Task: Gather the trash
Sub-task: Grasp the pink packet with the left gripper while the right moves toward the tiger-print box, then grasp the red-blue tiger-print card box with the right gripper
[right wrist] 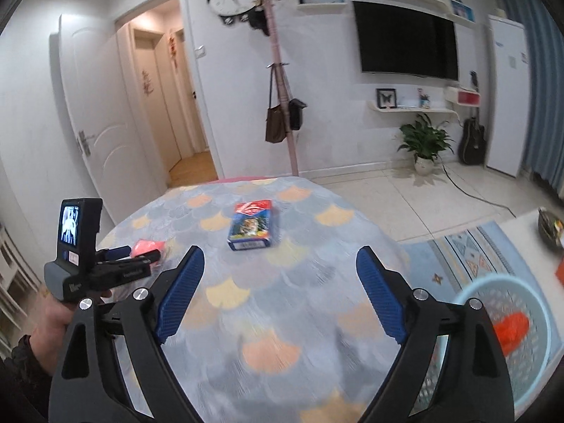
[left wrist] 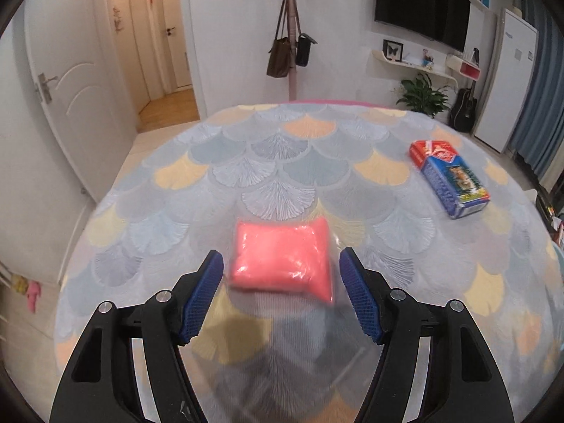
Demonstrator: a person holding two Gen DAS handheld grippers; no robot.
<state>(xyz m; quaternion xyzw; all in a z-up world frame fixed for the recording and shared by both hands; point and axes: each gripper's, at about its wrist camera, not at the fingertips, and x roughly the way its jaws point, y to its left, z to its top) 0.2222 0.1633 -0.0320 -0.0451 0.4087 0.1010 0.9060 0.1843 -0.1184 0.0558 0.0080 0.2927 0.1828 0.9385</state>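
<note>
A pink plastic packet (left wrist: pixel 282 259) lies on the patterned bedspread (left wrist: pixel 282 162). My left gripper (left wrist: pixel 281 264) is open, its blue pads on either side of the packet, apart from it. A blue and red carton (left wrist: pixel 449 176) lies to the far right. In the right wrist view my right gripper (right wrist: pixel 280 257) is open and empty above the bedspread (right wrist: pixel 299 282), with the carton (right wrist: pixel 253 225) ahead. The left gripper (right wrist: pixel 141 257) shows at the left over the pink packet (right wrist: pixel 148 246). A light blue basket (right wrist: pixel 507 335) on the floor at the right holds a red item (right wrist: pixel 511 328).
A pink coat stand (right wrist: pixel 282 105) with bags stands beyond the bed. An open door (right wrist: pixel 102 134) is at the left. A plant (right wrist: pixel 424 144), a guitar (right wrist: pixel 474 137) and a wall television (right wrist: pixel 405 46) are at the far right. A patterned rug (right wrist: pixel 469 253) lies under the basket.
</note>
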